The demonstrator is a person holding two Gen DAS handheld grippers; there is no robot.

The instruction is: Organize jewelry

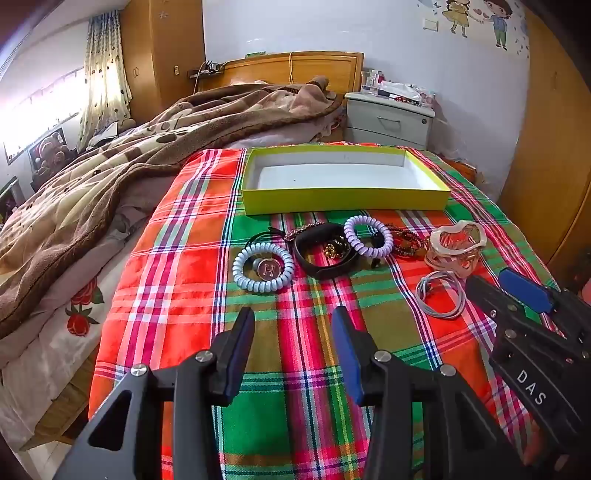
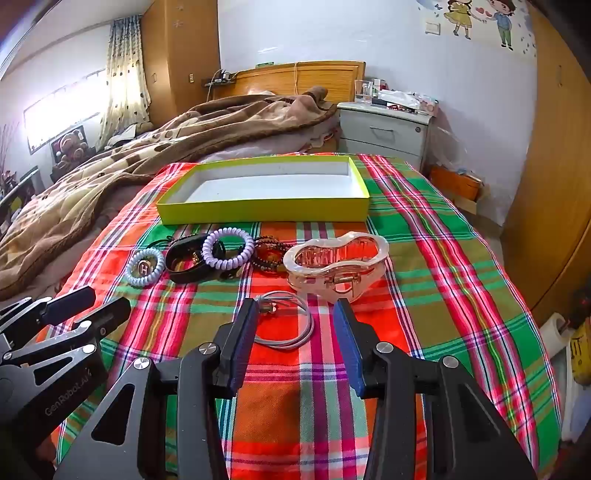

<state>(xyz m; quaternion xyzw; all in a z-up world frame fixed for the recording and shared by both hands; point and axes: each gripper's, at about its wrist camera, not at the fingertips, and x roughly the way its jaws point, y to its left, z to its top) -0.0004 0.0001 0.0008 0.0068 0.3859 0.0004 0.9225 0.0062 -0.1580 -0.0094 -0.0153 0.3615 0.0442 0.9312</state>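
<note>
Both grippers, left gripper [image 1: 293,325] and right gripper [image 2: 295,317], gape empty; thin grey hair tie [image 2: 284,321] at centre frame could slip the pads

Daylight is glaring through the window [image 2: 62,118] beside a spotted curtain [image 2: 125,74]; a brown blanket [image 1: 110,166] is sprawling over the bed (wooden headboard [image 1: 295,70] behind); a grey nightstand [image 2: 384,129] is standing against the white wall [image 2: 332,33].
</note>
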